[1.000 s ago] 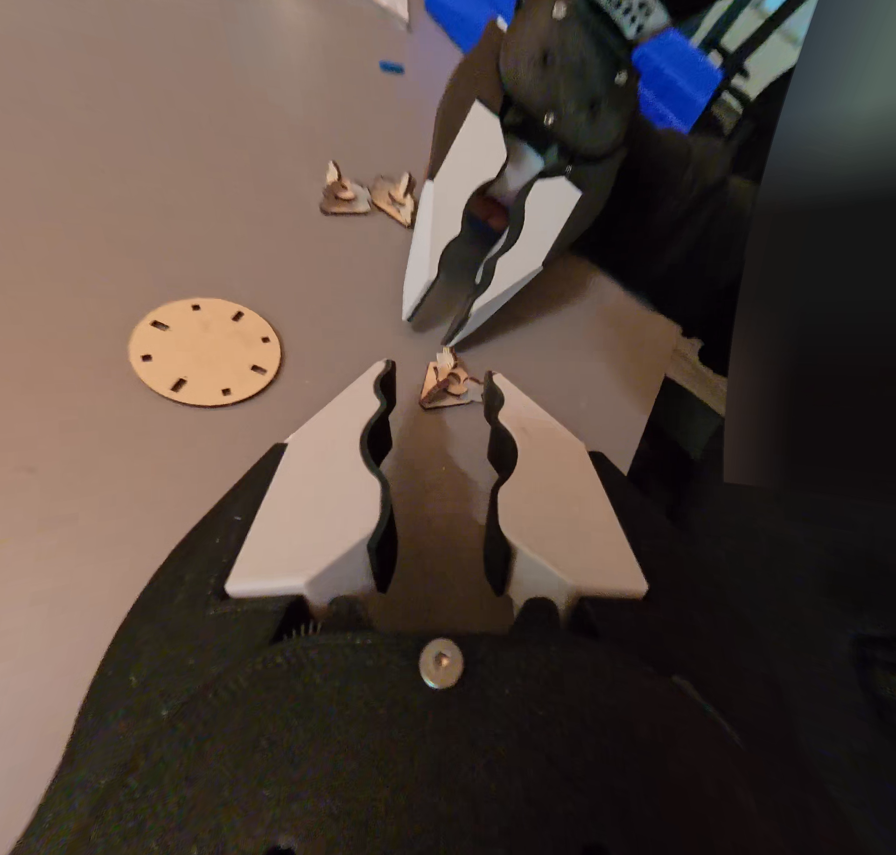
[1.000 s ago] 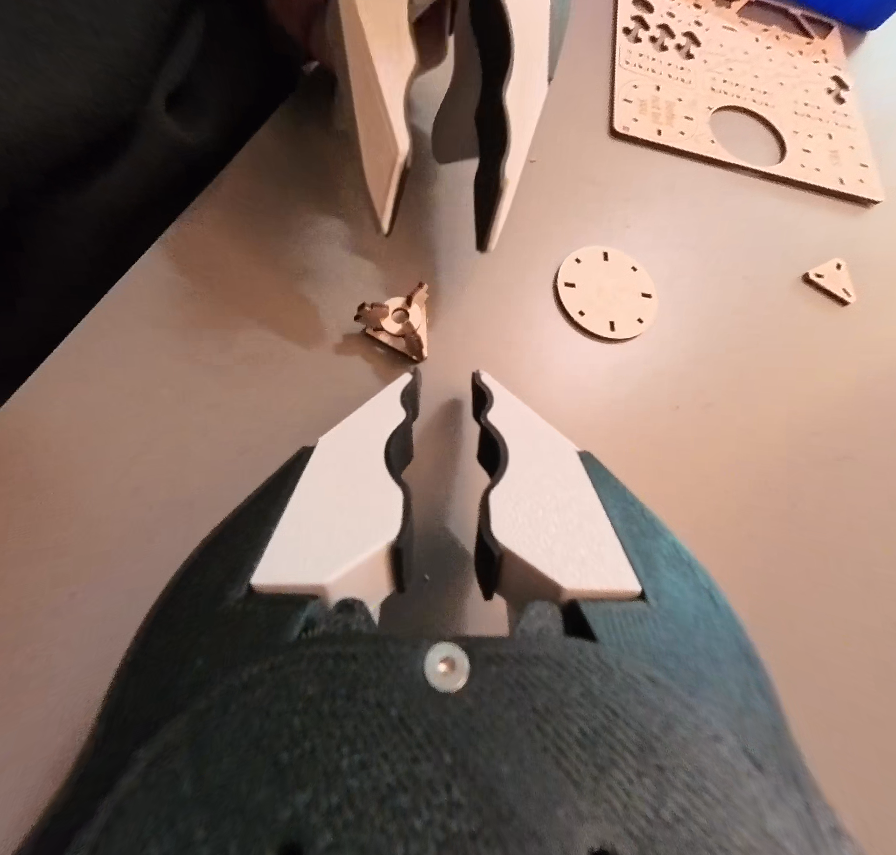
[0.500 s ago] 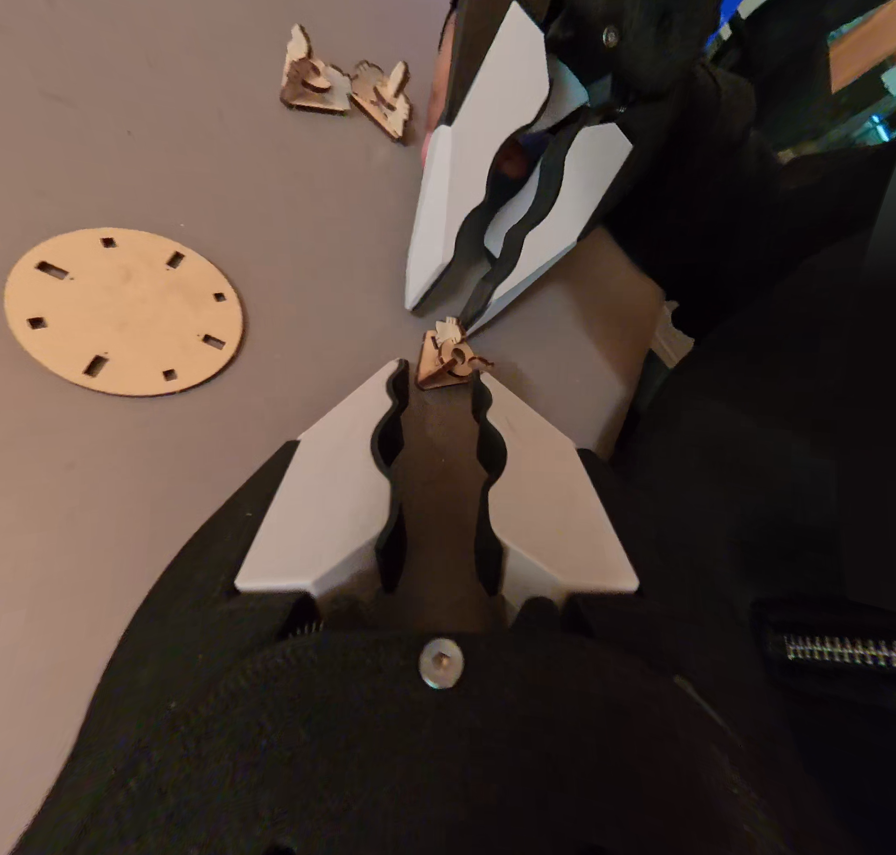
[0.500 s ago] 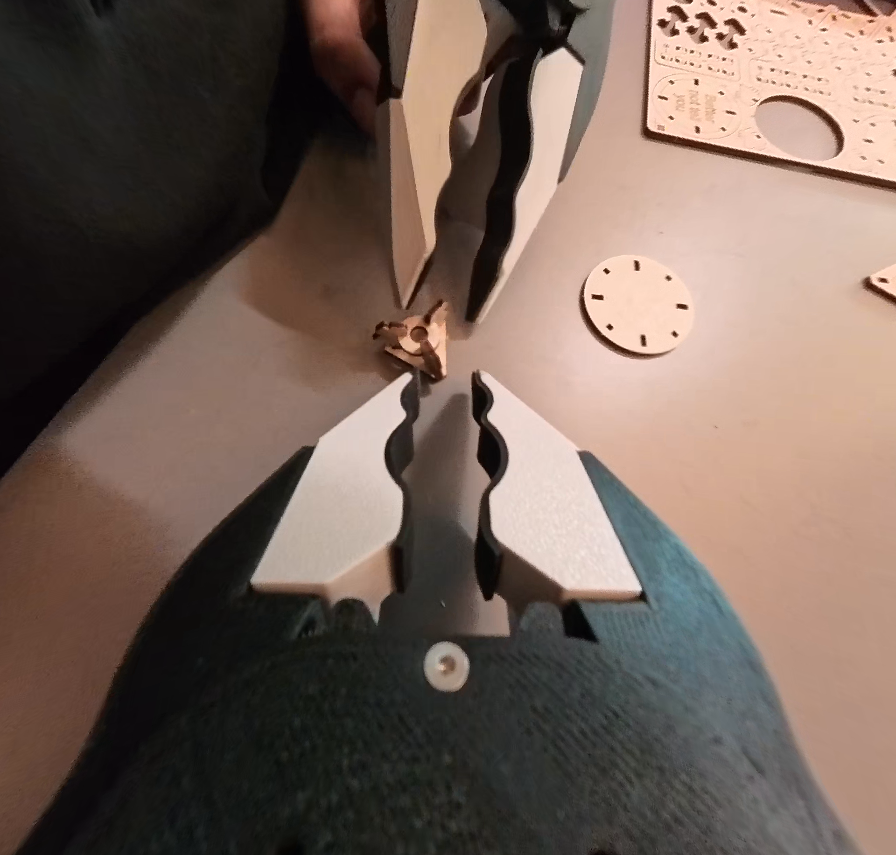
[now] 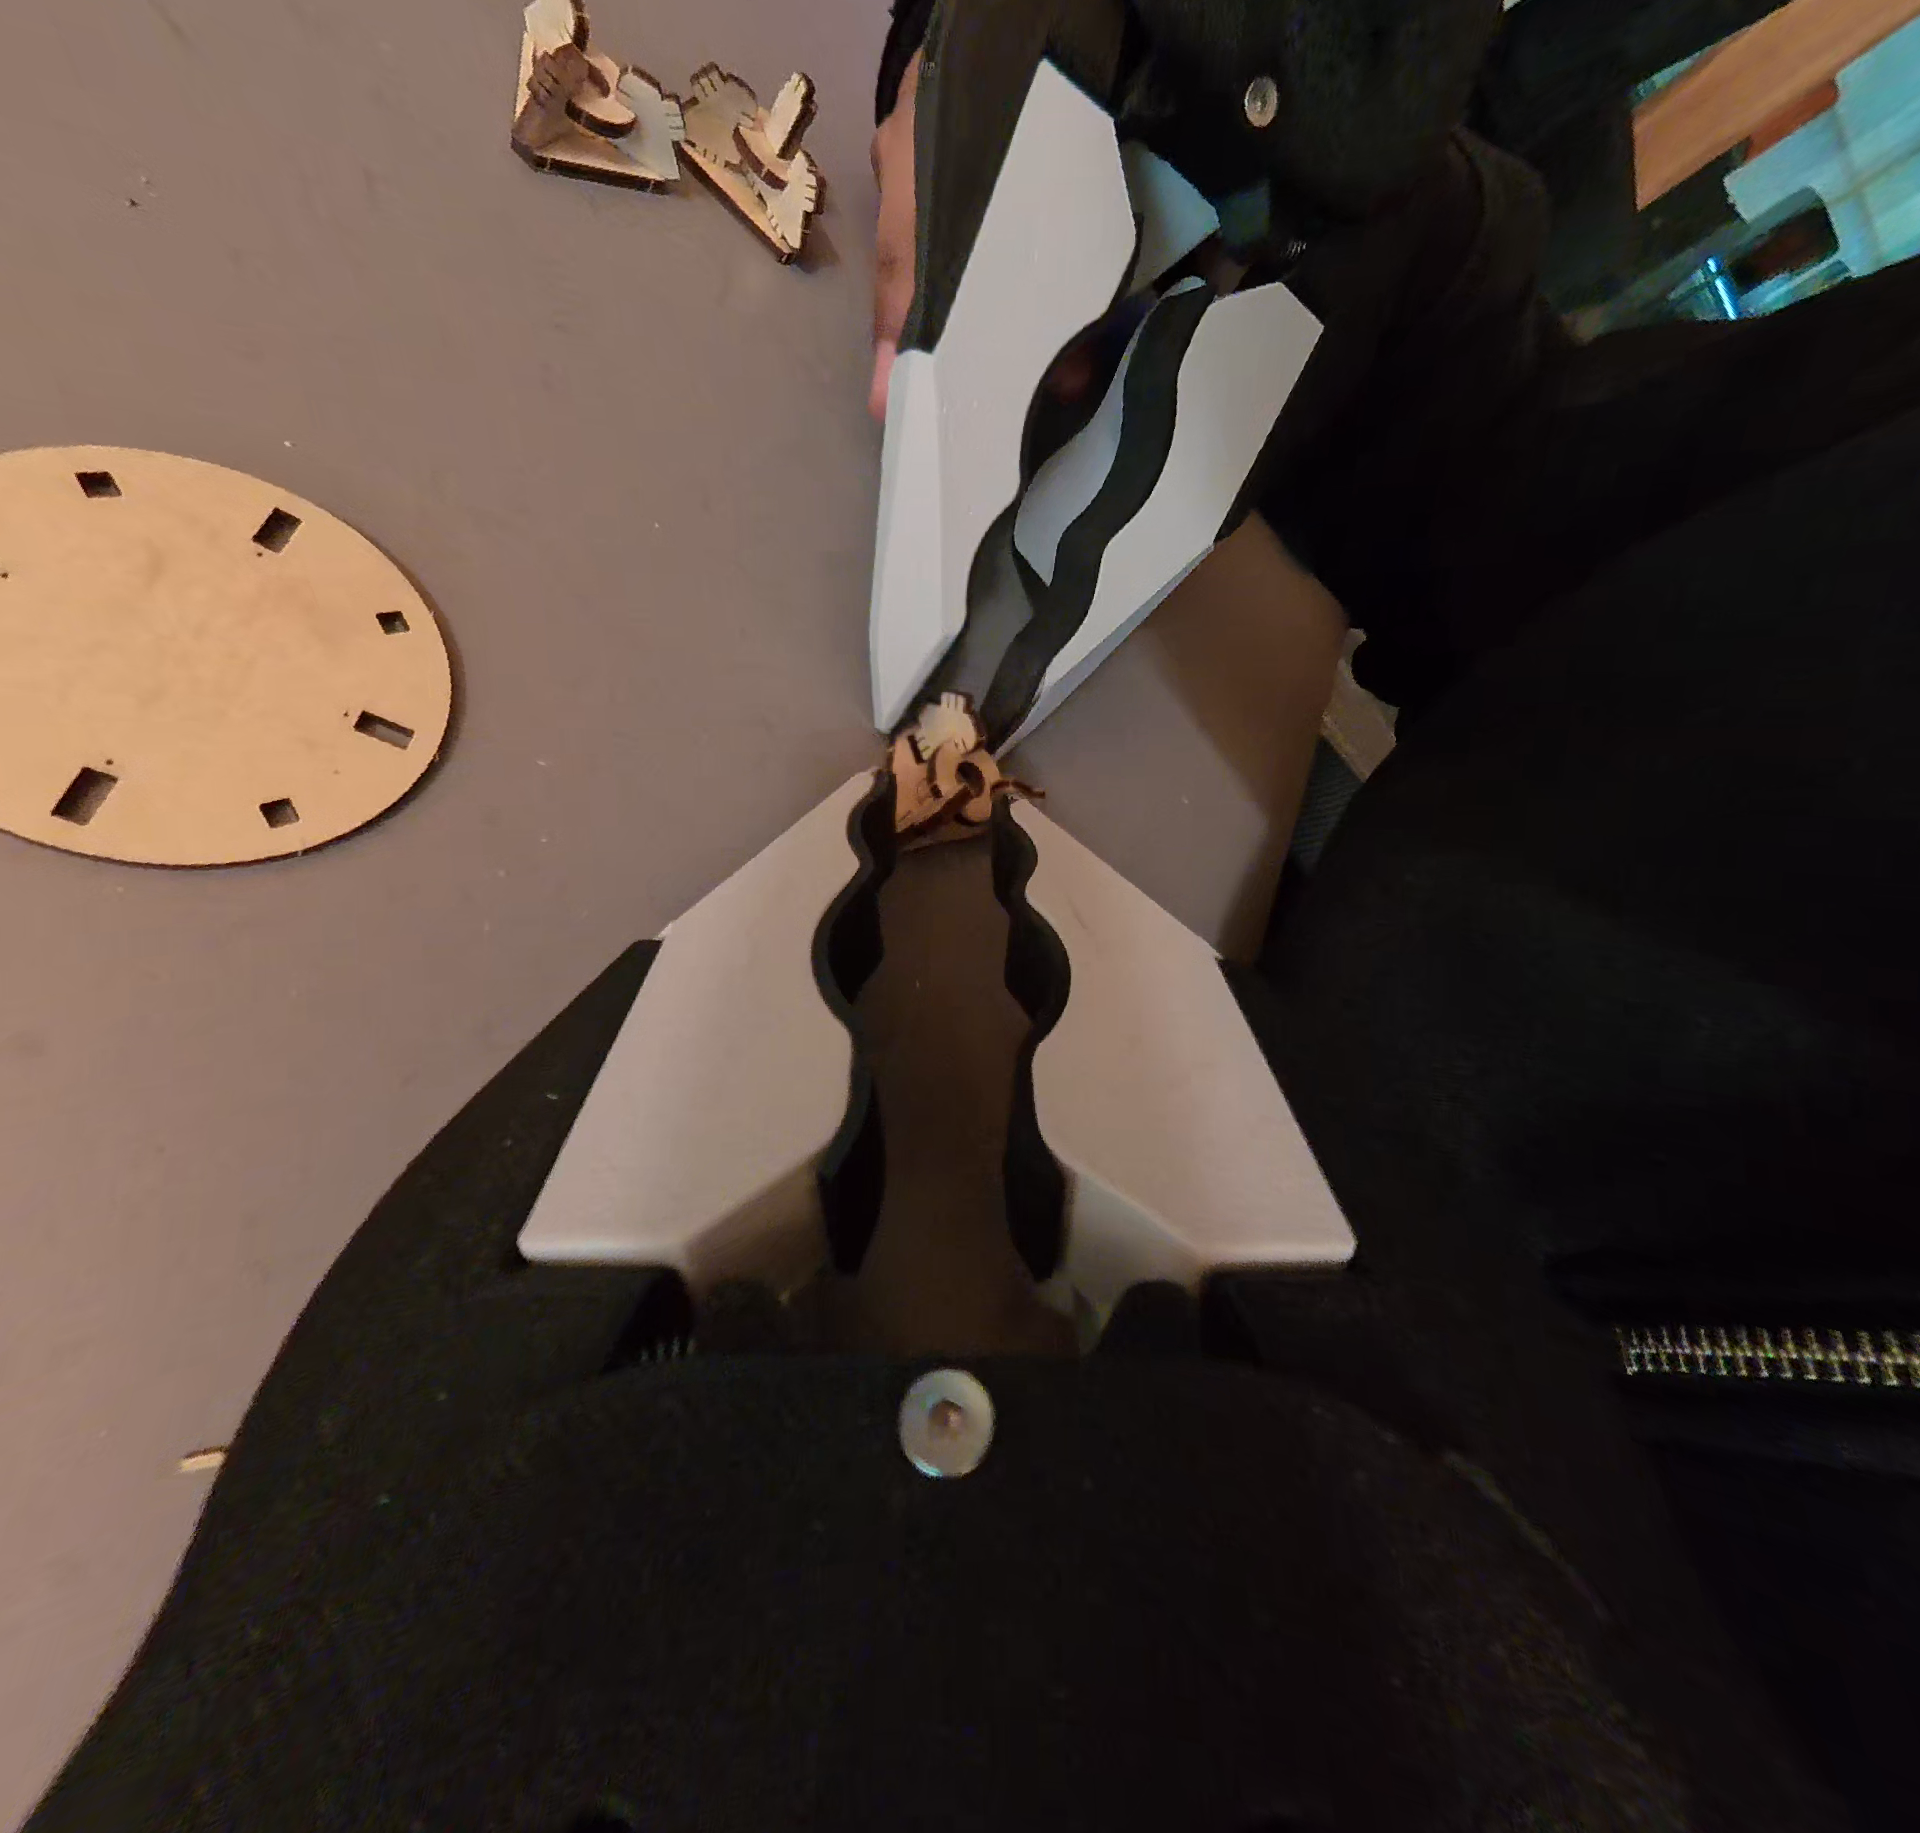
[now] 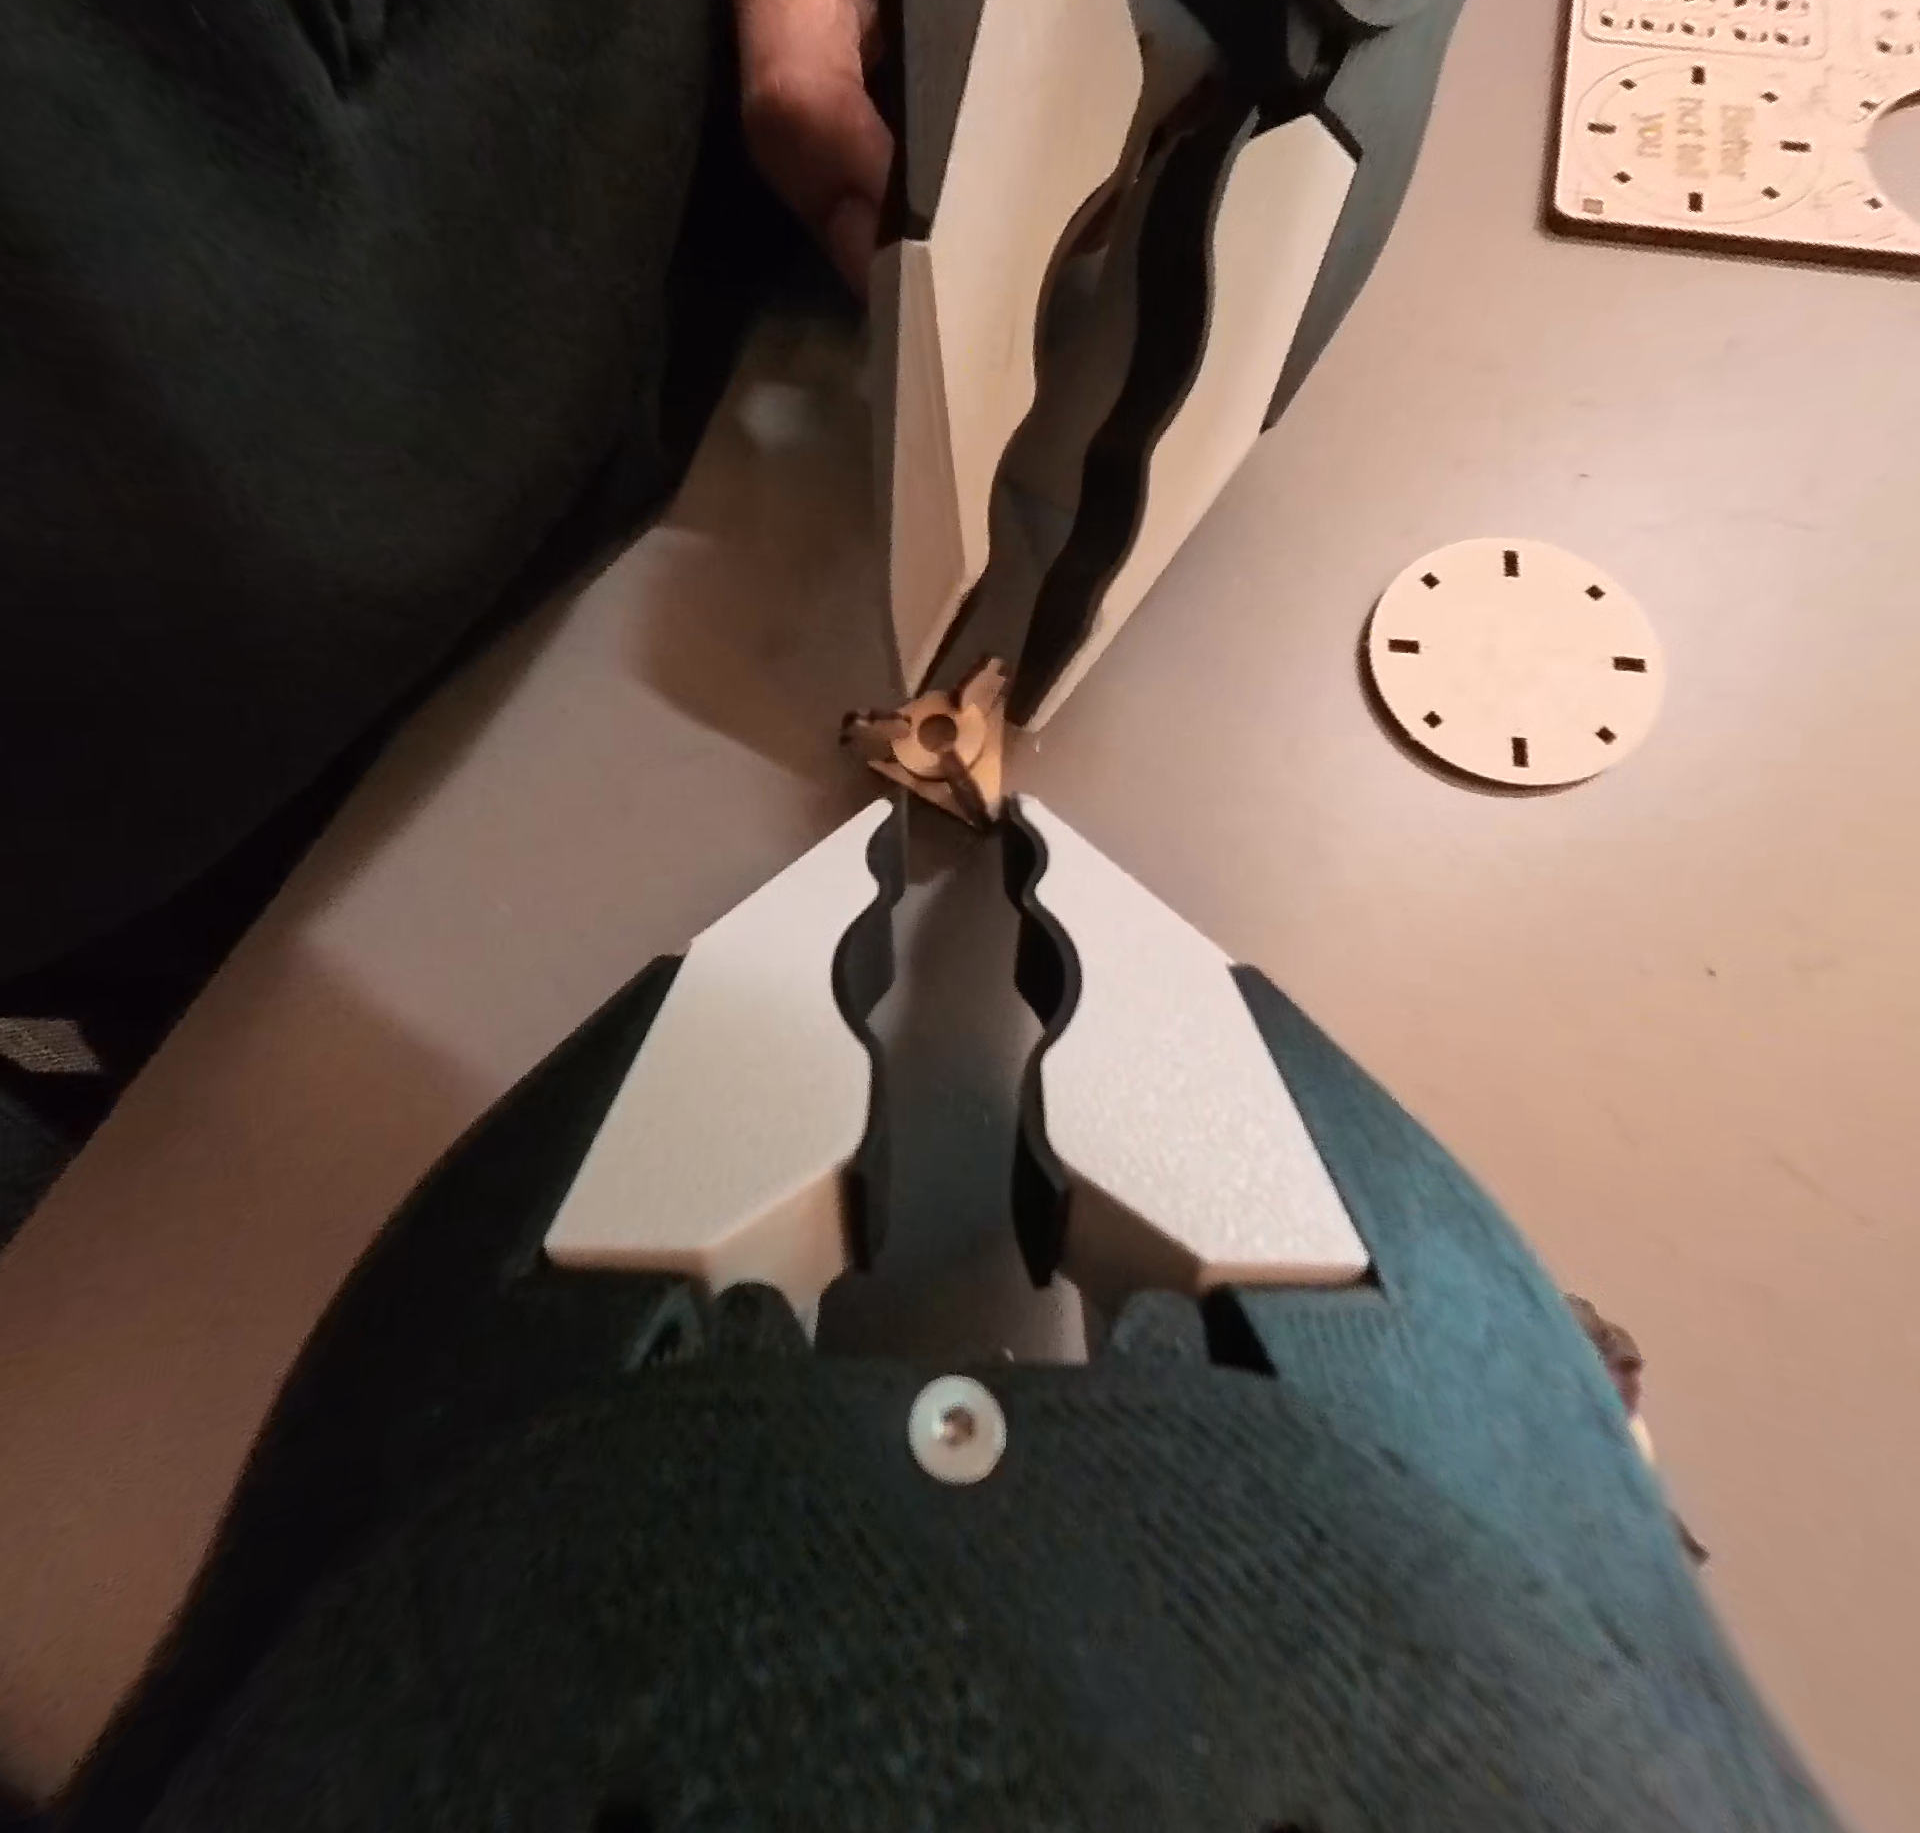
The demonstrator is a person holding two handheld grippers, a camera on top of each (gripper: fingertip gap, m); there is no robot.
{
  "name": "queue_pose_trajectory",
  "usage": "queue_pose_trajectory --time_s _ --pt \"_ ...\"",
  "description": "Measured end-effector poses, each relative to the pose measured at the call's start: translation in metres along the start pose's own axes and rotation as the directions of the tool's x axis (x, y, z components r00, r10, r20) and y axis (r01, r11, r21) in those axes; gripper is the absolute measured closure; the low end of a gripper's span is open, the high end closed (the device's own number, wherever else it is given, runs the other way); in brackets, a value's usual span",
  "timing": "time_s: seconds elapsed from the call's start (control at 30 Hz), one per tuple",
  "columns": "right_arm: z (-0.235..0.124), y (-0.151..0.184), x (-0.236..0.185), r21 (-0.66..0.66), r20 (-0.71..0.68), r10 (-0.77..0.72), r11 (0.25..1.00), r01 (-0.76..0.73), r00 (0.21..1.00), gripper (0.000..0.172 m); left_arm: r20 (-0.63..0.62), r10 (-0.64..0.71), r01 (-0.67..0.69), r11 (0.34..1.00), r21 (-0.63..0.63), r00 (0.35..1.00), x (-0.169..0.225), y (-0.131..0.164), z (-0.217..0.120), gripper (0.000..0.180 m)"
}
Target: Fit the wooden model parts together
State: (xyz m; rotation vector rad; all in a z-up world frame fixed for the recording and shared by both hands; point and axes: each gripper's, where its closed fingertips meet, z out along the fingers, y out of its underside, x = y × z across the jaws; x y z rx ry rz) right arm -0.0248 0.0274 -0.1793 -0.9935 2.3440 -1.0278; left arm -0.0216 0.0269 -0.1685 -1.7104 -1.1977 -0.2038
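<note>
A slotted wooden disc, two small wooden assemblies and a cut-out wooden sheet lie on the table.

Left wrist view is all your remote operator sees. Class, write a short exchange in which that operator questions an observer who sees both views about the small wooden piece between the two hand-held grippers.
Operator: The small wooden piece sits almost edge-on at the left hand-held gripper. What shape is it?
Observer: The right wrist view shows a triangular base carrying a round hub with a centre hole.
Operator: Is anything lying beyond my frame?
Observer: Yes. A flat wooden sheet with cut-out shapes lies farther off than the slotted round disc.
</note>
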Motion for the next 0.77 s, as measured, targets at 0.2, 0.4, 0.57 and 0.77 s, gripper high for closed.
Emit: queue_pose_trajectory --time_s 0.2,0.4,0.57,0.77 --pt "-0.001 0.000 -0.010 0.000 0.045 0.049 0.999 -0.049 0.998 0.157 0.004 0.026 -0.026 1.000 0.015 1.000 0.002 -0.002 -0.001 0.155" --pt "0.000 0.000 -0.017 -0.004 0.081 0.067 0.998 -0.067 0.994 0.160 -0.005 0.054 -0.054 0.998 0.027 0.999 0.006 -0.002 -0.003 0.154" --pt "0.002 -0.002 -0.012 0.002 0.041 0.058 0.998 -0.058 0.998 0.155 -0.009 0.046 -0.046 0.999 0.021 0.999 0.006 -0.002 -0.002 0.153" --pt "0.004 -0.003 -0.011 0.001 0.006 0.040 0.999 -0.040 0.999 0.160 -0.024 0.022 -0.022 1.000 0.000 0.999 0.005 0.000 0.000 0.154"
